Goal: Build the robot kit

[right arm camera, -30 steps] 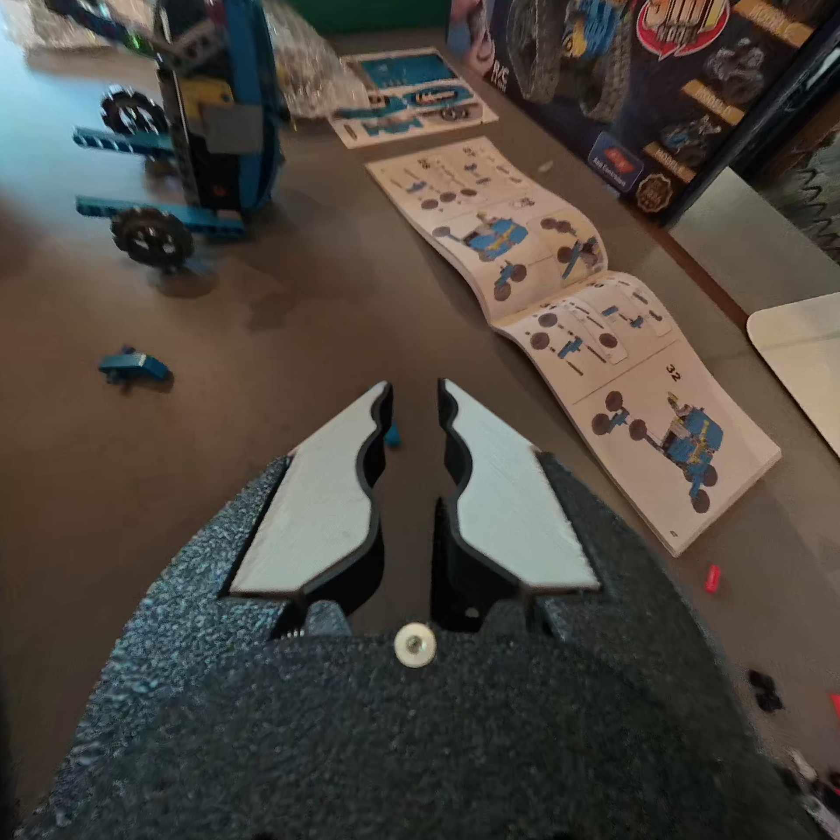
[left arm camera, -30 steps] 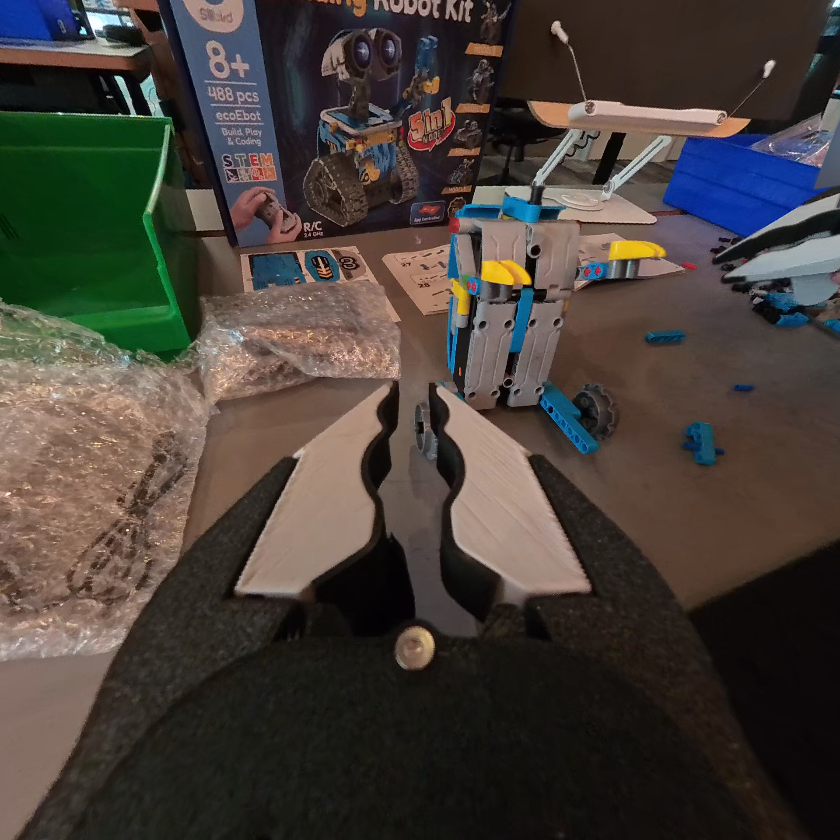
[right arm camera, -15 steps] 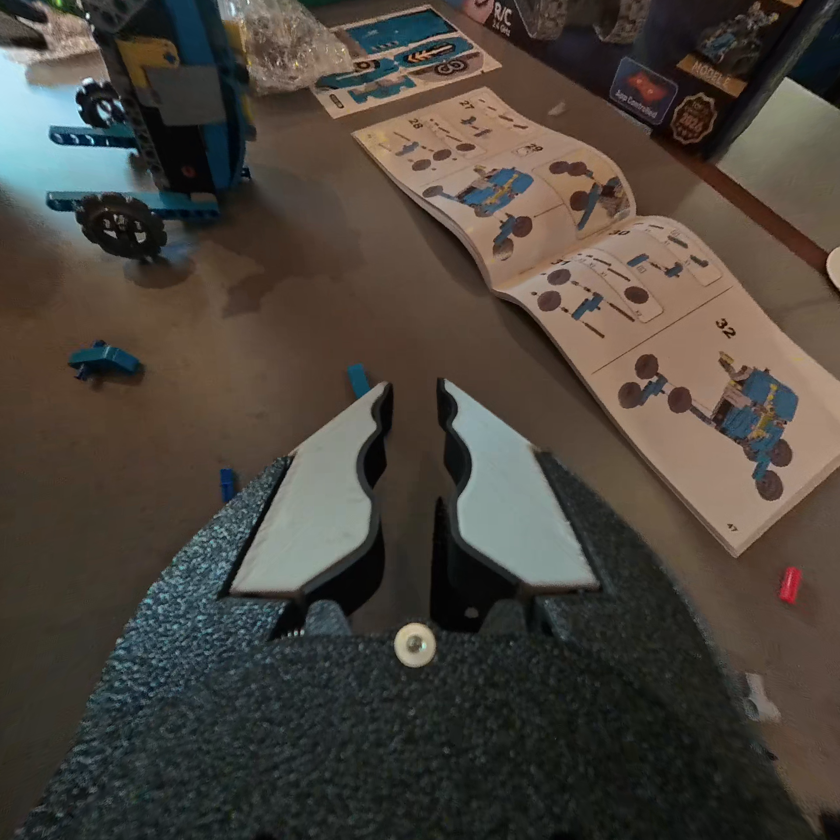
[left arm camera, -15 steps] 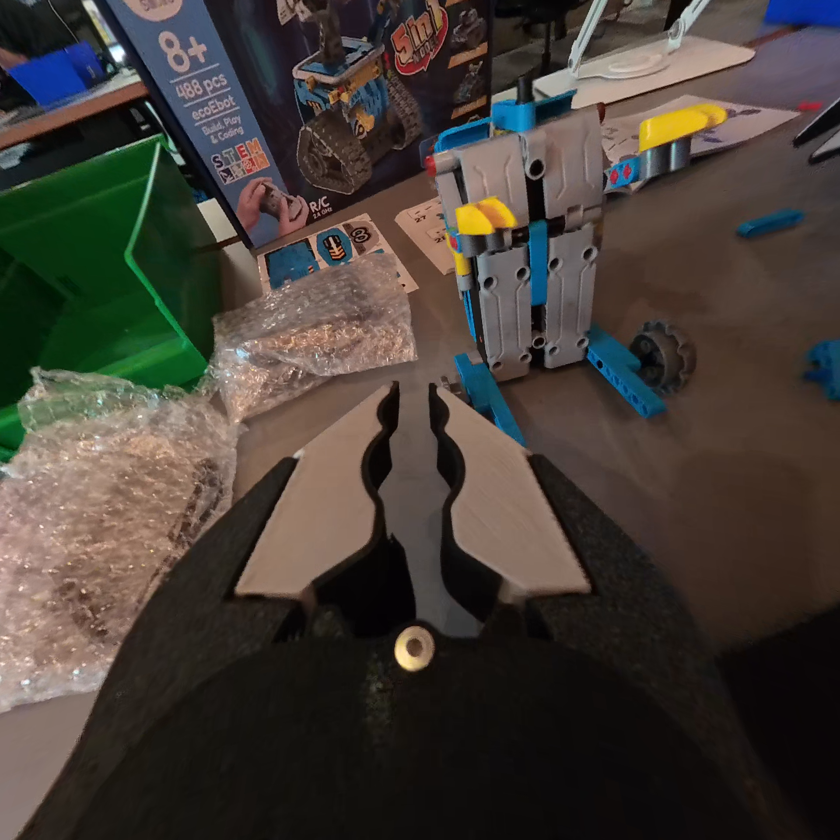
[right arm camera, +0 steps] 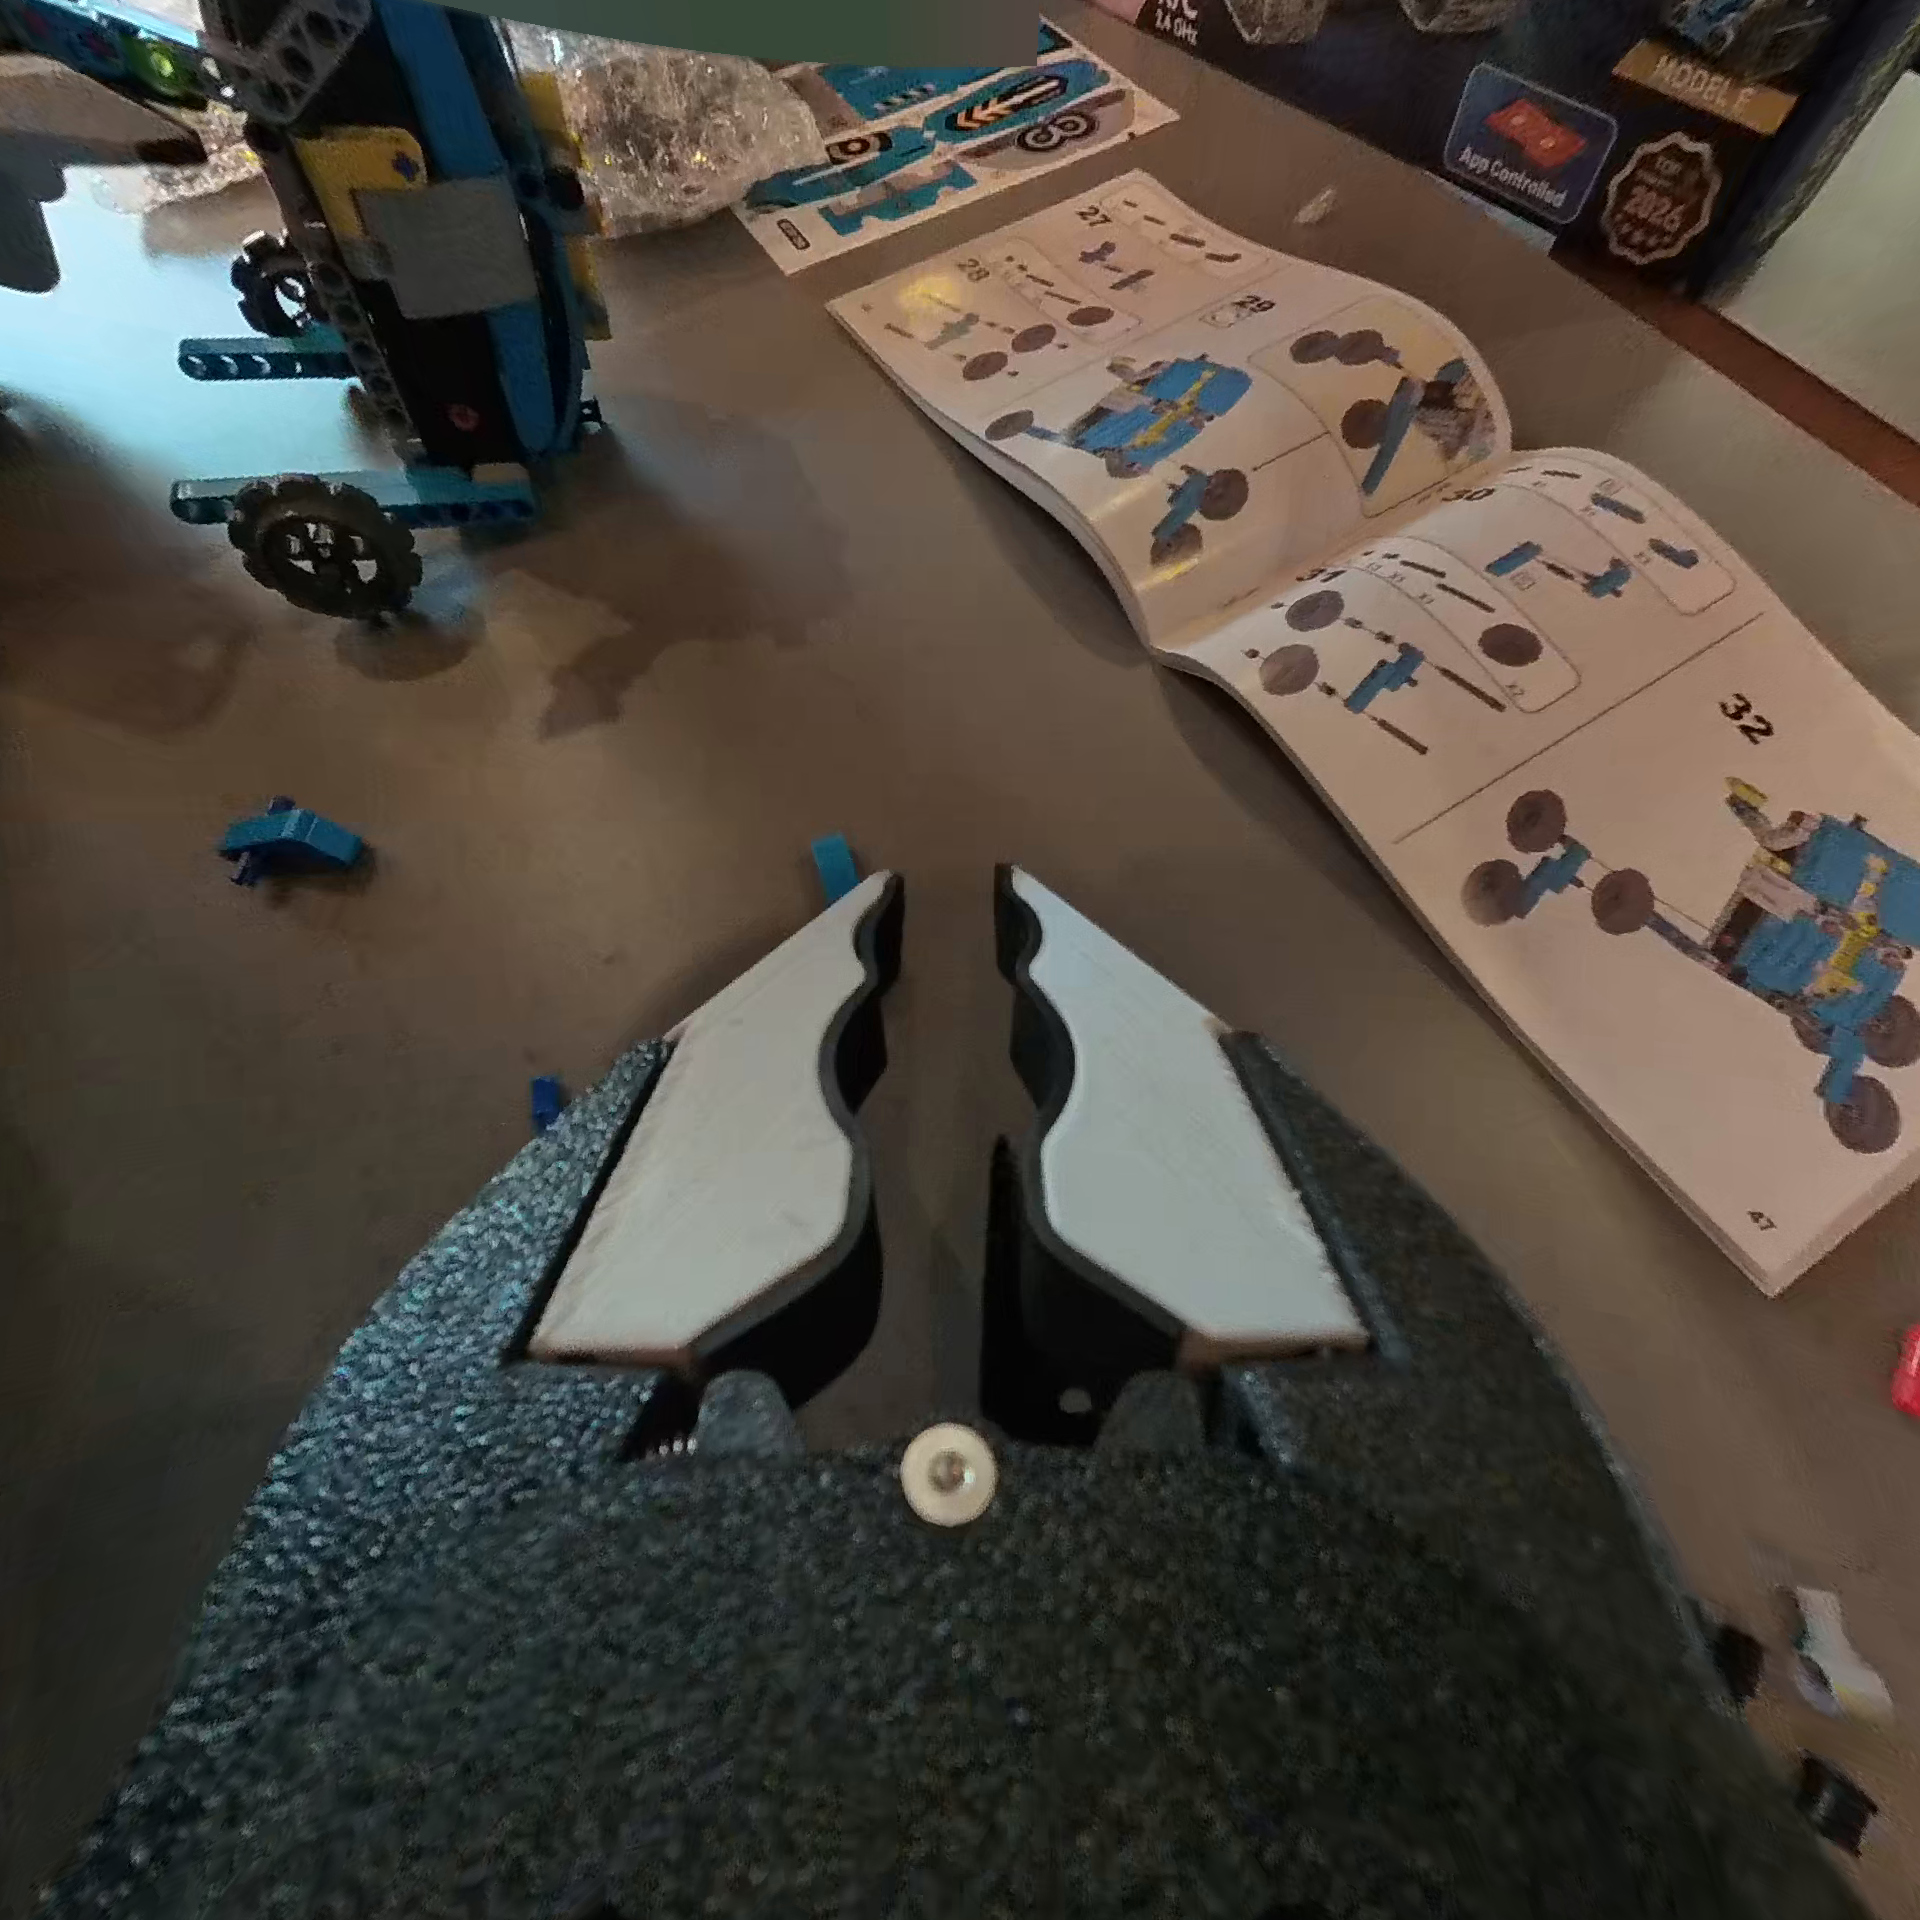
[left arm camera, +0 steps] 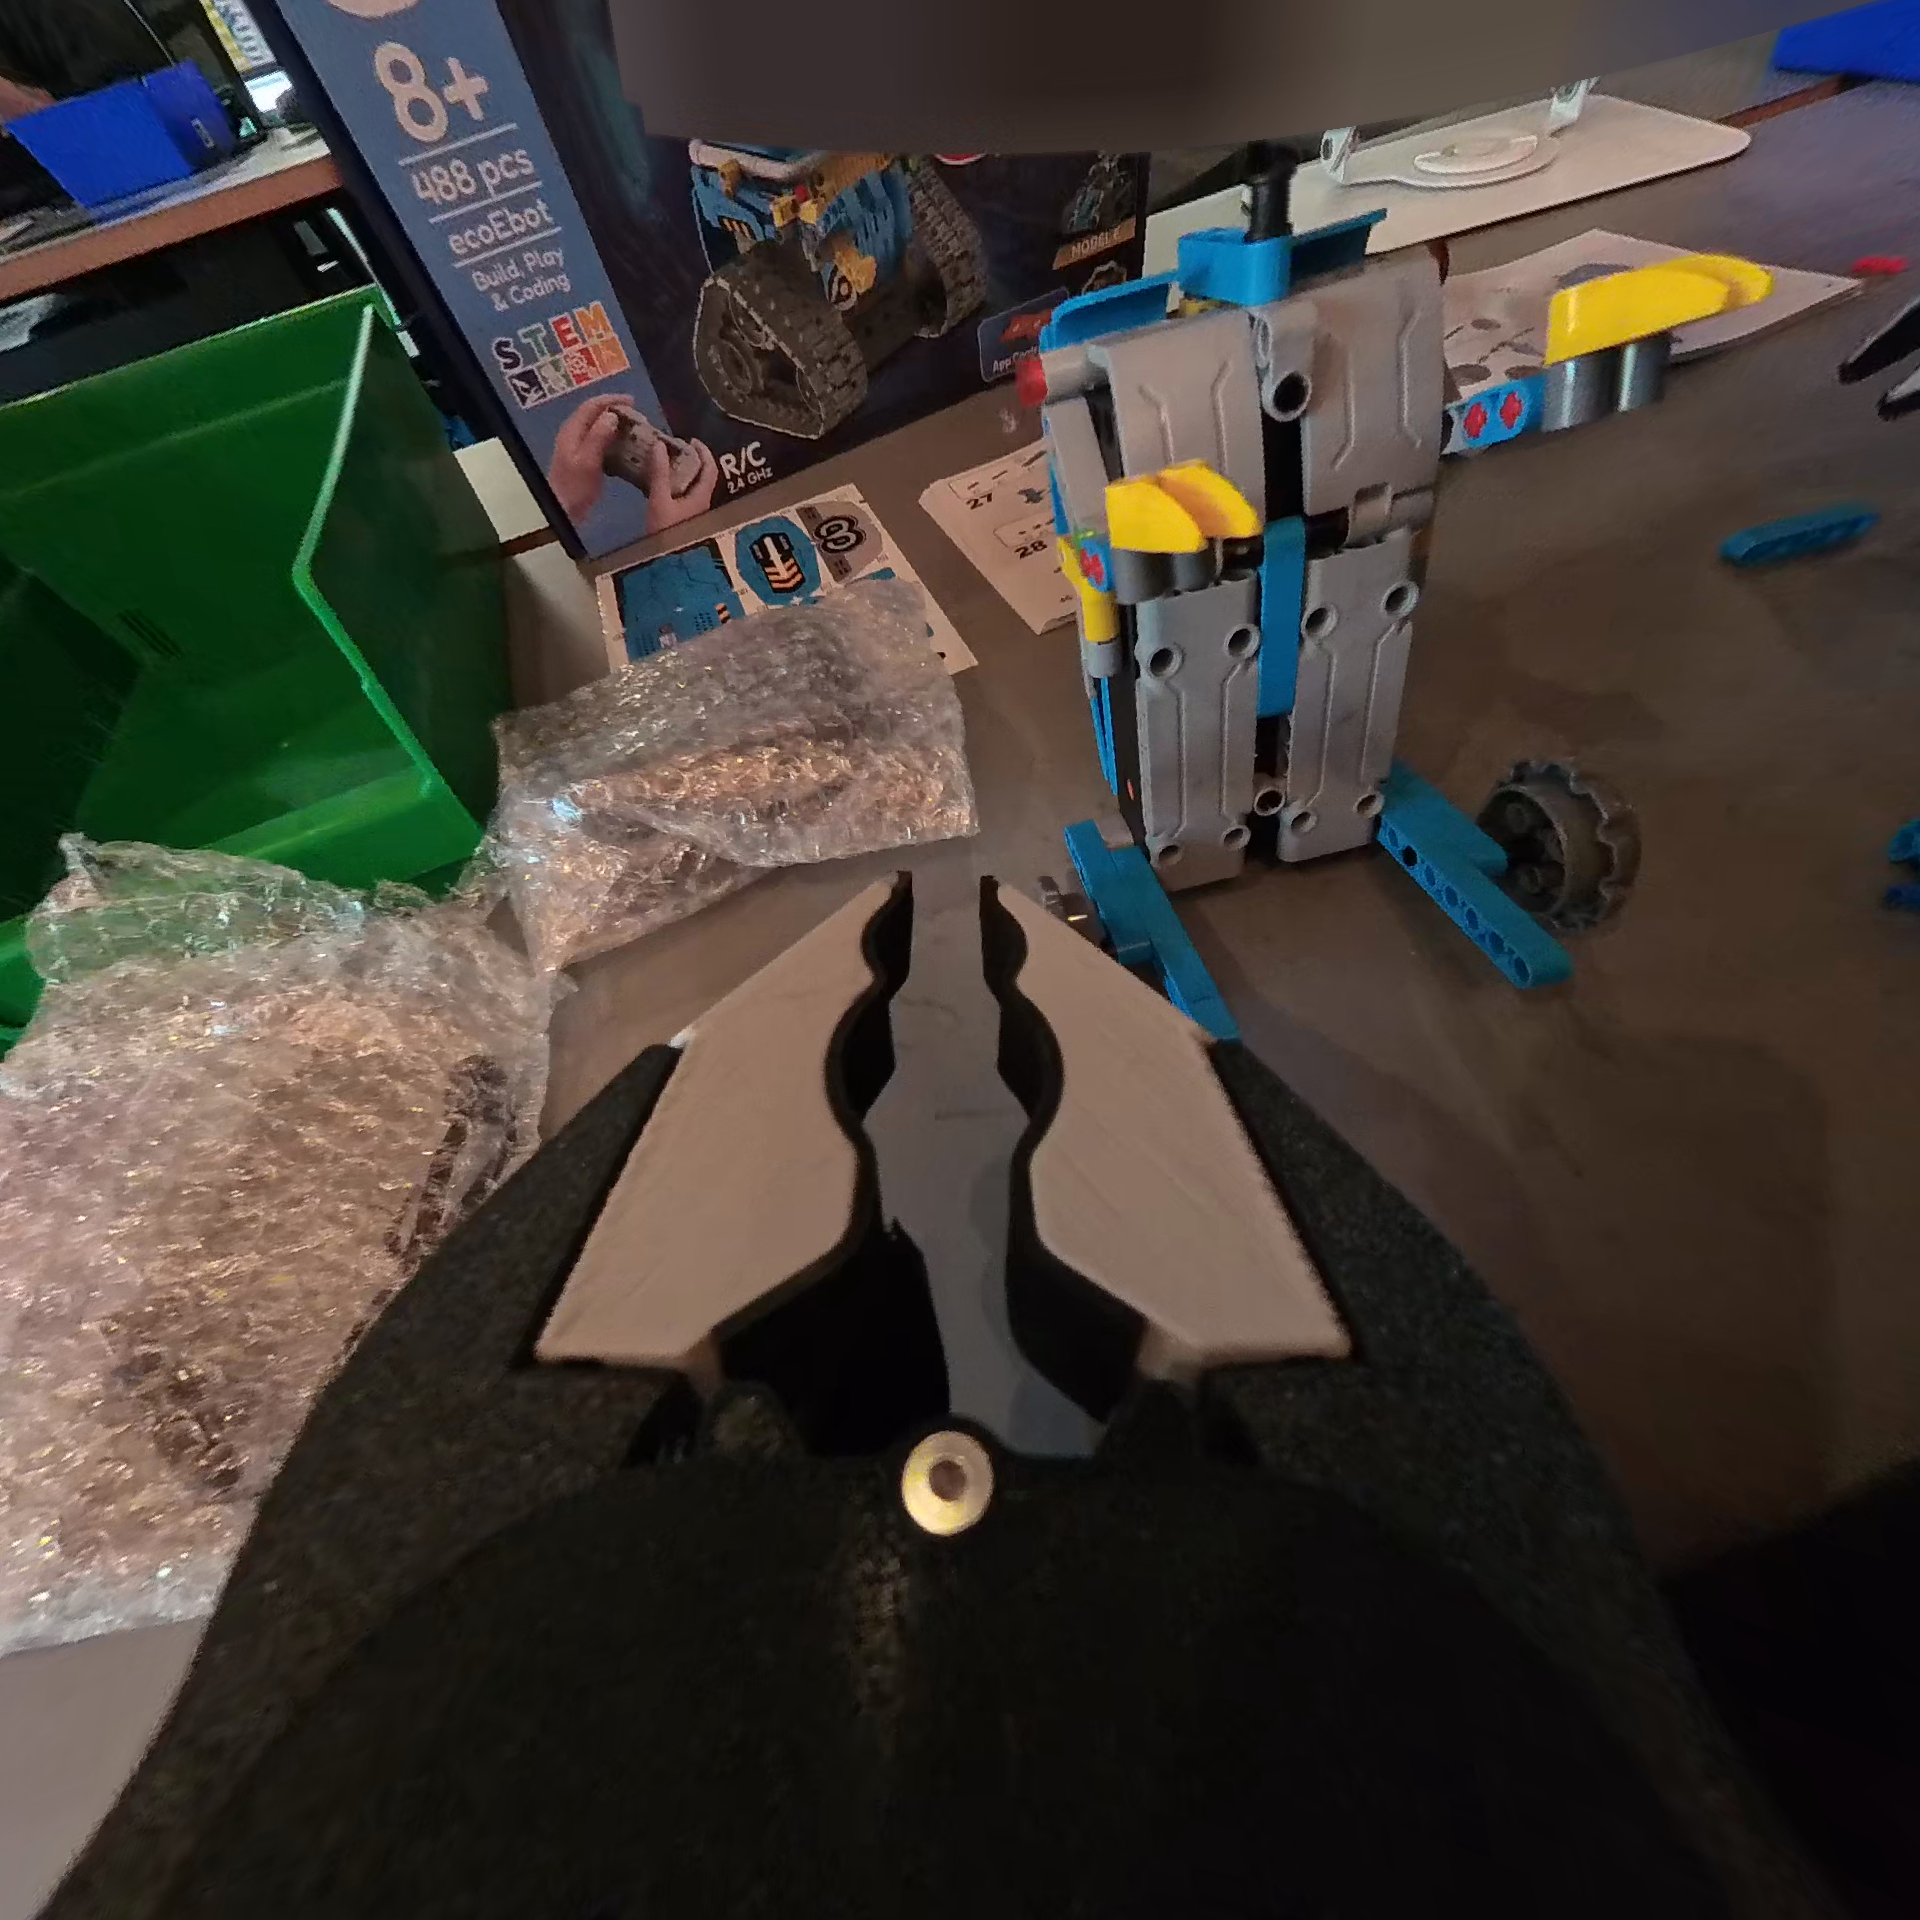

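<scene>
Now, near to far, with what differs from half a second ago:

Left gripper: the left gripper (left arm camera: 942, 894) hovers over the grey table (left arm camera: 1455, 1195), fingers a narrow gap apart with nothing between them; the gap looks the same as before.

Left gripper's nearest thing: the blue foot beam (left arm camera: 1148, 935) of the brick model (left arm camera: 1242, 582), just beside the right fingertip at 1 o'clock; the model stands upright and now fills more of the view than earlier.

Bubble wrap: one large bundle (left arm camera: 208, 1195) at 9 o'clock, a smaller one (left arm camera: 738, 758) at 11 o'clock, just ahead of the fingertips.

Farther left view: a black gear wheel (left arm camera: 1558, 852) at 2 o'clock, a green bin (left arm camera: 239, 603) at 10 o'clock, a sticker sheet (left arm camera: 748, 566) and the kit box (left arm camera: 644, 270) at 12 o'clock.

Right gripper: the right gripper (right arm camera: 948, 878) is also held slightly apart and empty above the table, unchanged in spread.

Right gripper's nearest thing: a small blue piece (right arm camera: 831, 862) touching or just behind the left fingertip at 11 o'clock; I cannot tell which. It sat a little clear of the tip before.

Other loose parts: a blue connector (right arm camera: 291, 836) at 9 o'clock, well apart.

Booklet: an open instruction booklet (right arm camera: 1403, 644) at 2 o'clock, larger in view than earlier.

Far right view: the model at 11 o'clock.
</scene>
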Demonstrator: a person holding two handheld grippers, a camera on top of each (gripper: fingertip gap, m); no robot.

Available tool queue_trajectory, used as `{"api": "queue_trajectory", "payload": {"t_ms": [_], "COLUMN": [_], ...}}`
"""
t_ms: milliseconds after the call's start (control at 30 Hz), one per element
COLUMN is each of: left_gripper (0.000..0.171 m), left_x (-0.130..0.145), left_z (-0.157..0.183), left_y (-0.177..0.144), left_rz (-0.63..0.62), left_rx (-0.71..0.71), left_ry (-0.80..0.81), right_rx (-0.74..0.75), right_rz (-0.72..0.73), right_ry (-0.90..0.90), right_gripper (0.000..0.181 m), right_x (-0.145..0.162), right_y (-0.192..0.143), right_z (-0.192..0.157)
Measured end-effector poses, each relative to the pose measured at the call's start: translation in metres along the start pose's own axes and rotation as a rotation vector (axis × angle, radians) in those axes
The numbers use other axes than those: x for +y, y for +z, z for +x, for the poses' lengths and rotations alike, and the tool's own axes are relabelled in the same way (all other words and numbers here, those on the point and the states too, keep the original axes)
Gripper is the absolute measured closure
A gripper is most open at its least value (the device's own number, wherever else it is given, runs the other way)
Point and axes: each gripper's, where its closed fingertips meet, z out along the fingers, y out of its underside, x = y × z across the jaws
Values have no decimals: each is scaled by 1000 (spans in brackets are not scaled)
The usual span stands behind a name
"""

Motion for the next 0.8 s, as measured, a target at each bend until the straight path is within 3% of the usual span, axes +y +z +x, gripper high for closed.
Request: {"api": "queue_trajectory", "payload": {"t_ms": [167, 267, 333, 500, 633, 800], "left_gripper": [159, 159, 159, 159, 160, 160], "left_x": [0, -1, 0, 3, 2, -4], "left_z": [0, 3, 5, 5, 3, -2], "left_y": [0, -2, -4, -17, -23, -30], "left_rz": [-2, 9, 11, 9, 20, 56], "left_rx": [7, 6, -2, -32, -66, -127], "left_ry": [-7, 13, 23, 12, 2, 13], "right_rx": [-77, -364, -381, -347, -285, -254], "right_rz": [-44, -167, -222, -299, -399, -413], "right_ry": [-56, -156, -256, -256, -332, -372], "right_gripper": [162, 129, 154, 151, 158, 169], "right_x": [5, 22, 31, 33, 49, 51], "right_y": [-1, -17, -29, -25, -17, -9], "right_z": [-14, -64, -76, -84, -86, -90]}}
